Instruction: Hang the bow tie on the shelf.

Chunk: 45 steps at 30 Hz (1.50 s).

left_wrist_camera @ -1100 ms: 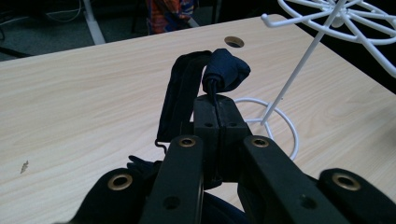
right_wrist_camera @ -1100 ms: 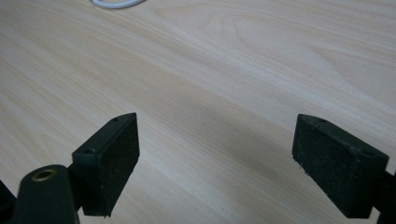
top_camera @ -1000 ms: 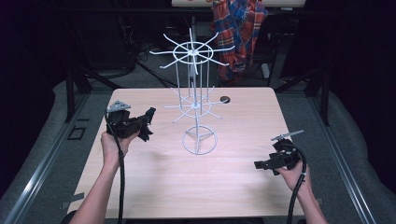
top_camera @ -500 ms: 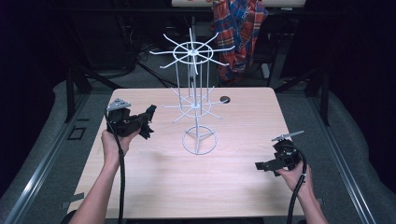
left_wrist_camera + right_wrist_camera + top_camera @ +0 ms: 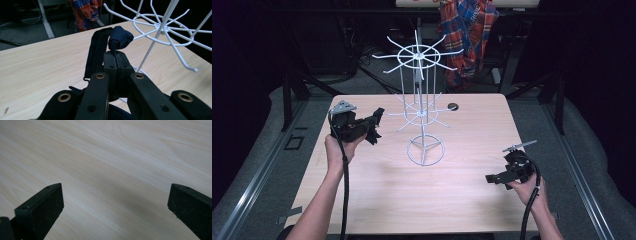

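A dark navy fabric strap (image 5: 100, 50) — folded, its lower end hidden behind the jaws — is pinched in the left tool (image 5: 374, 125), just beside a white wire rack (image 5: 422, 100). The right tool (image 5: 492, 178) hangs wide open over bare pale wood-grain worktop (image 5: 452, 200).

My tabletop (image 5: 377, 200) is pale wood grain. A white wire rack (image 5: 422, 107) stands on it by its ring base, near the middle. A small dark round thing (image 5: 453, 106) lies just beyond the rack, toward the far edge.
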Available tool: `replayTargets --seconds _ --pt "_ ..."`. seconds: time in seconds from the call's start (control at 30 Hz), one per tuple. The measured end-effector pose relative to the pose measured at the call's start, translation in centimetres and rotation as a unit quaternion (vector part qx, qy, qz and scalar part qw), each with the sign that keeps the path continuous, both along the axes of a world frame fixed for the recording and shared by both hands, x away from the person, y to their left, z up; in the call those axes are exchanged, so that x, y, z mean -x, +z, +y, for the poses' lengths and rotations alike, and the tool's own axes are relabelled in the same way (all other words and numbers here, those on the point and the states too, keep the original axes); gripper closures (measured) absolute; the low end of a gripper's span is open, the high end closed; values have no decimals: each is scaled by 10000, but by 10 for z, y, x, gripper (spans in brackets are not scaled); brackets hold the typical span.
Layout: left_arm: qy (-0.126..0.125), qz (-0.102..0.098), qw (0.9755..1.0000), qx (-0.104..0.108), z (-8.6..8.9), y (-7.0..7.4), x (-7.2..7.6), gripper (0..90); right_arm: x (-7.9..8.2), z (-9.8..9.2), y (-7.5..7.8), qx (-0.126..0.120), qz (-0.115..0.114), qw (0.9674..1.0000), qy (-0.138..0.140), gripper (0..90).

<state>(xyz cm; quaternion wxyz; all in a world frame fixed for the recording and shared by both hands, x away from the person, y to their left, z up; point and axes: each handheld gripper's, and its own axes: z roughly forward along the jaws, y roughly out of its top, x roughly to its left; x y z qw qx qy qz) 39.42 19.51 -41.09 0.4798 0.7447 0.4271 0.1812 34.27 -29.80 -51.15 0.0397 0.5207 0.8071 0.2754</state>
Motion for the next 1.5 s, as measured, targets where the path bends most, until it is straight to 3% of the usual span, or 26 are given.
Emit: replayTargets --seconds 0.8,1.17,1.5 --pt "-443 -65 9990 9 -27 -3 -4 891 1 -2 0 -117 17 9999 -106 0" --pt "-682 40 9977 28 -37 -9 -10 891 1 -3 -1 -111 69 9999 -38 0" --pt "-738 115 9972 86 -36 -20 -13 890 1 -3 -1 -88 97 9999 -33 0"
